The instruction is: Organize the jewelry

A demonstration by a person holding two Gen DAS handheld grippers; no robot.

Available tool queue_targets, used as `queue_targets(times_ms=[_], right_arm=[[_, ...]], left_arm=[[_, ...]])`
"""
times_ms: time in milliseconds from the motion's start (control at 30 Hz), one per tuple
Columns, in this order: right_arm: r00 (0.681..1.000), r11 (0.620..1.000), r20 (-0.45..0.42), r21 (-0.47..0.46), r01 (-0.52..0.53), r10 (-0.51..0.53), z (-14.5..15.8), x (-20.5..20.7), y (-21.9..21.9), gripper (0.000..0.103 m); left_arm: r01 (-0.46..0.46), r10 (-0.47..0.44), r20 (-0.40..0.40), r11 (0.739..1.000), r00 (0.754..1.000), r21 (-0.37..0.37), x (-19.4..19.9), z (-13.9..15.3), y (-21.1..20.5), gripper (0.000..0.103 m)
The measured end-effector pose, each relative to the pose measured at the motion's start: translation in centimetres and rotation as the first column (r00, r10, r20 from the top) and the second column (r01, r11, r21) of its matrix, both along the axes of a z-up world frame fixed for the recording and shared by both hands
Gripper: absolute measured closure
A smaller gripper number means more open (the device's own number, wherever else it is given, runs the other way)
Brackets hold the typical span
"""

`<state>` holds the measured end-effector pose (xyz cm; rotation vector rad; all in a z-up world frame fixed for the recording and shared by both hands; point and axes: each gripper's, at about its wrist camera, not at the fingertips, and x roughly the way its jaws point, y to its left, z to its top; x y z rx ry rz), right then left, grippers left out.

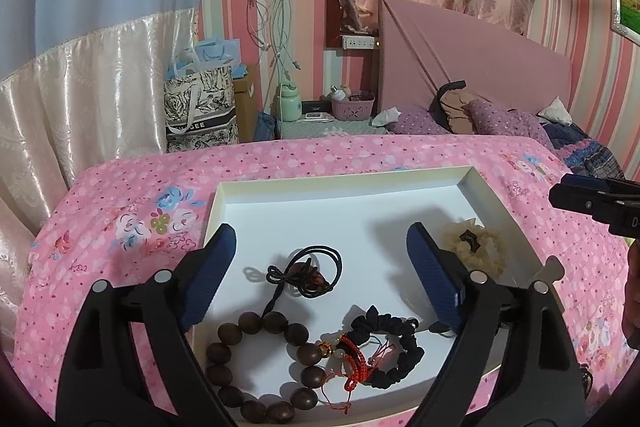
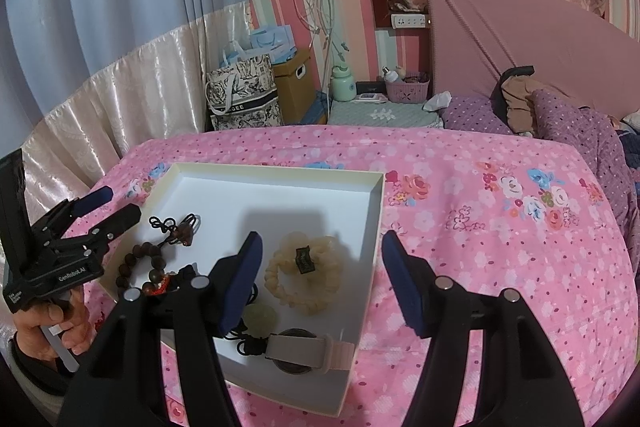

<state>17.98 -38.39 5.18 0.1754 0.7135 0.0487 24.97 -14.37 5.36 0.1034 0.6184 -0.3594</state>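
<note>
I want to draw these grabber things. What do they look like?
Each one is black plastic with two long fingers. The left gripper and the right gripper have ribbed dark blue pads and round silver bolts. The left one's side says GenRobot.AI in white. The hand holding it wears a dark sleeve.

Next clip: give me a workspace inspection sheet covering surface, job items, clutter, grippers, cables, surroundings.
Surface: bed with pink floral cover; shallow white tray lies on it.
Job's things: in the tray, dark wooden bead bracelet, black cord pendant, red knotted cord, black scrunchie-like band, cream bead bracelet, pale green pendant, watch with beige strap.
Clutter: nothing seen on the cover around the tray.
Grippers: left gripper open over the tray, holding nothing; right gripper open, straddling the tray's right rim, holding nothing.
Cables: charger cables hang on the far wall.
Surroundings: patterned tote bag, nightstand with lilac basket, curtains.
</note>
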Motion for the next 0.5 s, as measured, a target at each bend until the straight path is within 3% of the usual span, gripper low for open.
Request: queue_targets(times_ms=[267, 333, 367, 500], right_arm=[[1.0, 1.0, -0.01, -0.013, 0.006, -0.006, -0.1, -0.6, 0.1, 0.041], [1.0, 1.0, -0.017, -0.026, 0.005, -0.006, -0.3, -1.0, 0.4, 0.032], [1.0, 1.0, -0.016, -0.029, 0.008, -0.009, -0.4, -1.3, 0.5, 0.022], [1.0, 0.999, -0.015, -0.05, 0.011, -0.012, -0.8, -3.3, 0.7, 0.022]], left_arm=[[-0.016, 0.016, -0.009, 1.0, 1.0, 0.021, -1.0, -0.1, 2.4, 0.013], [-0.021, 0.022, -0.017, 1.0, 1.0, 0.019, -1.3, -0.3, 3.4, 0.012], [-0.029, 0.029, -0.022, 0.999, 0.999, 0.018, -1.5, -0.5, 4.1, 0.012], [-0.054, 0.055, -0.032, 0.998, 0.998, 0.008, -2.1, -0.9, 6.3, 0.01]])
